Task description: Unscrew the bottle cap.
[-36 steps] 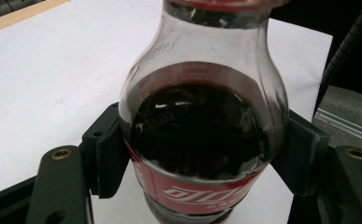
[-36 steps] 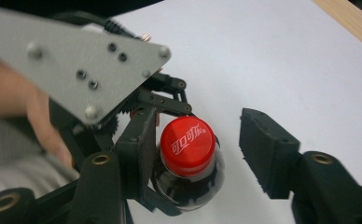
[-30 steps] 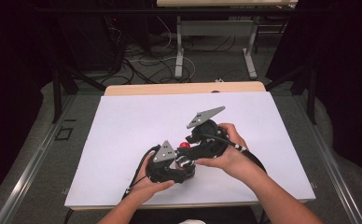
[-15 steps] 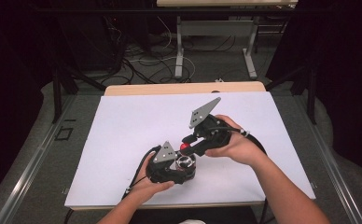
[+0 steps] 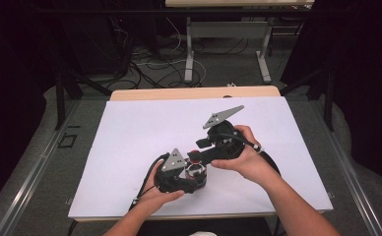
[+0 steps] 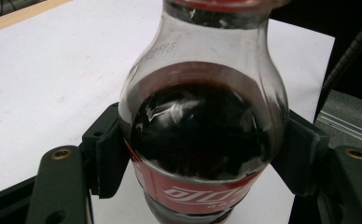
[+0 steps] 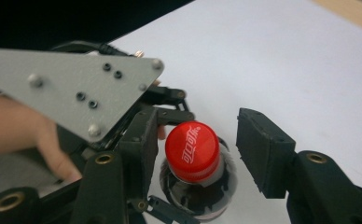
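A cola bottle [image 6: 202, 140] with dark liquid and a red label stands upright on the white table top [image 5: 130, 137]. My left gripper [image 6: 202, 161] is shut on its body, both pads [image 6: 109, 154] pressing the sides. The red cap [image 7: 191, 150] sits between the jaws of my right gripper [image 7: 205, 144], which have just been opening. One jaw is close against the cap and the other stands clear of it. In the high view the left gripper [image 5: 191, 178] and right gripper [image 5: 200, 151] meet at the bottle [image 5: 196, 172] near the table's front middle.
The left gripper's grey three-cornered plate [image 7: 76, 88] and a hand [image 7: 16, 126] crowd the left of the right gripper view. A wooden edge [image 5: 194, 92] borders the table's far side. Table legs and cables [image 5: 189, 59] lie on the floor beyond.
The right hand has turned at the bottle's top, so its grey plate tilted up and moved slightly. Its jaws now stand wider around the cap. The left gripper and bottle stayed put.
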A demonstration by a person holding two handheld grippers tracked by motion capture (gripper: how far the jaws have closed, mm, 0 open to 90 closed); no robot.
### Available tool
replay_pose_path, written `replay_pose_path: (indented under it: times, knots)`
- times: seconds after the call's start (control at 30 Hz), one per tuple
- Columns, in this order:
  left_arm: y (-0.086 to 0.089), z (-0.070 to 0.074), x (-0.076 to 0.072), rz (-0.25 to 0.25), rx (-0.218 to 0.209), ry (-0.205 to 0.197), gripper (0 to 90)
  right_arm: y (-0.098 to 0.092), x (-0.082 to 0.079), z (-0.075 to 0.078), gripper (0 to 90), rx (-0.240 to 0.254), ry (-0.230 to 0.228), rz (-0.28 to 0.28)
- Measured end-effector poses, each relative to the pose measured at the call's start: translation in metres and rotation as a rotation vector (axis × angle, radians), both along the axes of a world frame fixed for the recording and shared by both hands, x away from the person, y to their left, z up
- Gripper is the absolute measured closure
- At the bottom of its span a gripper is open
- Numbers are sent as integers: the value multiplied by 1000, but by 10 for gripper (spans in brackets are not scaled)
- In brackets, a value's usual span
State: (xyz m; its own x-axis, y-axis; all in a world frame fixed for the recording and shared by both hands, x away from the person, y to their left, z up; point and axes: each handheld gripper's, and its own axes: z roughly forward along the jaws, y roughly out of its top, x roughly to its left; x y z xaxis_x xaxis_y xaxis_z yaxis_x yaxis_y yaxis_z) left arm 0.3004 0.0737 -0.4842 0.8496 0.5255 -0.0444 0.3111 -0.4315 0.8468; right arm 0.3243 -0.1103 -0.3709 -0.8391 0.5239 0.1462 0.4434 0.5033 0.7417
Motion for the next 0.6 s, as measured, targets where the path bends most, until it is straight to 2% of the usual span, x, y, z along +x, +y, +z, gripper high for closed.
replay_pose_path:
  times: [0.07, 0.1, 0.2, 0.23, 0.27, 0.33, 0.43, 0.47, 0.5, 0.53, 0.6]
  knots:
    - [0, 0, 0, 3, -2, 11, 302, 4, -7, 0, 513, -29, -29, -69]
    - [0, 0, 0, 8, -5, 7, 302, 6, -10, 0, 514, -40, -31, -81]
    - [0, 0, 1, 8, 3, -5, 302, 13, -16, -3, 523, -66, -26, -98]
    - [1, 1, 0, 2, 9, -2, 302, 14, -16, -4, 540, -71, -31, -91]
    - [1, 1, 0, 7, 2, -4, 302, 15, -16, -5, 594, -83, -43, -92]
    - [1, 1, 0, 14, -4, -6, 302, 16, -15, -6, 606, -92, -56, -88]
    - [3, 2, 1, 3, 0, 5, 302, 13, -10, -5, 609, -95, -64, -2]
    - [2, 1, 1, 4, -2, -2, 302, 11, -3, -5, 610, -93, -70, 85]
    - [2, 1, 0, 0, 0, 5, 302, 11, -3, -5, 610, -93, -70, 85]
    - [2, 1, 0, -8, 1, 13, 302, 8, 2, -5, 611, -90, -44, 130]
    - [1, 0, 0, -18, -2, 3, 302, 3, 14, -6, 610, -76, -50, 259]
